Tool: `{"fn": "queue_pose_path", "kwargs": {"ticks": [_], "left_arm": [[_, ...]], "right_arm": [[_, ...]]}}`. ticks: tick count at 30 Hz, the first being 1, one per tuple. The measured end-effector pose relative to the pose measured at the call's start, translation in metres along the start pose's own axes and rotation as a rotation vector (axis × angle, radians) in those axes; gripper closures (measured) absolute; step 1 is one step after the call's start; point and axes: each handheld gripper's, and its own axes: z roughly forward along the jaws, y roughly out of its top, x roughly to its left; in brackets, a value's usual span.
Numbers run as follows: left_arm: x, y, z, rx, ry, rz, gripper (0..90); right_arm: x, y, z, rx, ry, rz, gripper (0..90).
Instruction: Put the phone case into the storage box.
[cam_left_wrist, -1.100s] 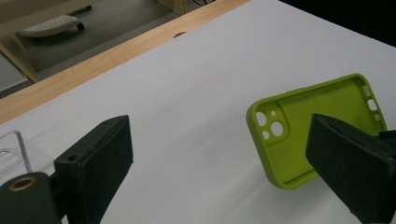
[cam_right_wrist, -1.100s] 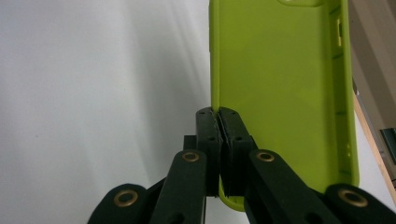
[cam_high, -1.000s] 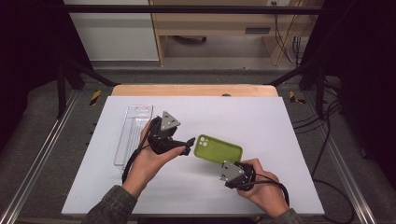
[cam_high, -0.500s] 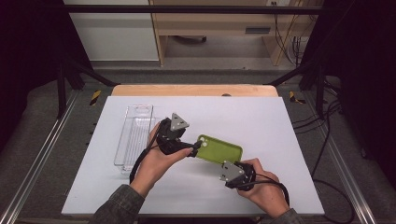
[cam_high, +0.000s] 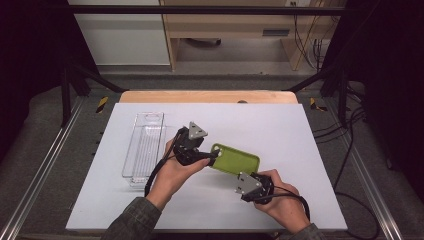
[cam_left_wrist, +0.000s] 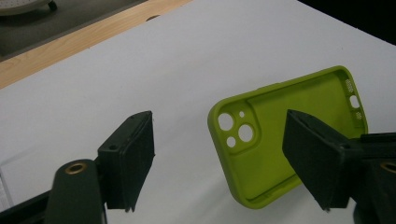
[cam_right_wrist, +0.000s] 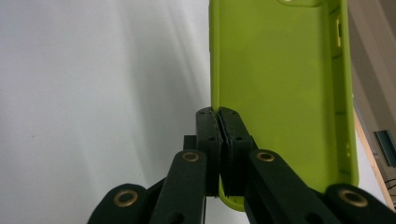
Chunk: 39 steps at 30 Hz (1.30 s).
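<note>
Right hand-held gripper (cam_right_wrist: 218, 114): pinching one side wall of the green case (cam_right_wrist: 280, 93) near its plain end, jaws pressed together on the rim, holding the thing tilted up off the white desk (cam_high: 310, 135). Long axis running straight away from those jaws in the right gripper view, camera cutout at the far end.

Left hand-held gripper (cam_left_wrist: 219, 154): spread wide, nothing between the jaws yet. Case (cam_left_wrist: 289, 144) just ahead and a bit toward the right jaw, hollow side facing the camera, cutout corner nearest. From the high view, left gripper (cam_high: 212, 157) right at the cutout end of the case (cam_high: 235, 161), right gripper (cam_high: 248, 182) on the long edge nearer the person. So left is the free one and closest to that end; probably just needs to slide over the short edge and close. Clear tray (cam_high: 145, 147) sitting off to the left, untouched.
</note>
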Motion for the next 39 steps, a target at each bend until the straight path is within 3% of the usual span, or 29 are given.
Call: {"fn": "queue_pose_path", "kwargs": {"ticks": [7,16,24,39], "left_arm": [[-0.001,-0.002,0.007,0.030,-0.016,-0.013,31.2],[0.002,-0.002,0.013,0.063,-0.046,-0.048,47.5],[0.002,-0.003,0.014,0.081,-0.061,-0.065,56.7],[0.005,-0.004,0.017,0.100,-0.095,-0.110,65.7]], "right_arm": [[0.000,0.000,-0.001,-0.003,-0.003,-0.005,87.8],[-0.001,0.002,-0.003,-0.005,-0.010,-0.015,87.8],[-0.002,0.002,-0.004,-0.004,-0.011,-0.017,87.8],[-0.001,0.003,-0.005,-0.006,-0.015,-0.024,87.8]]}}
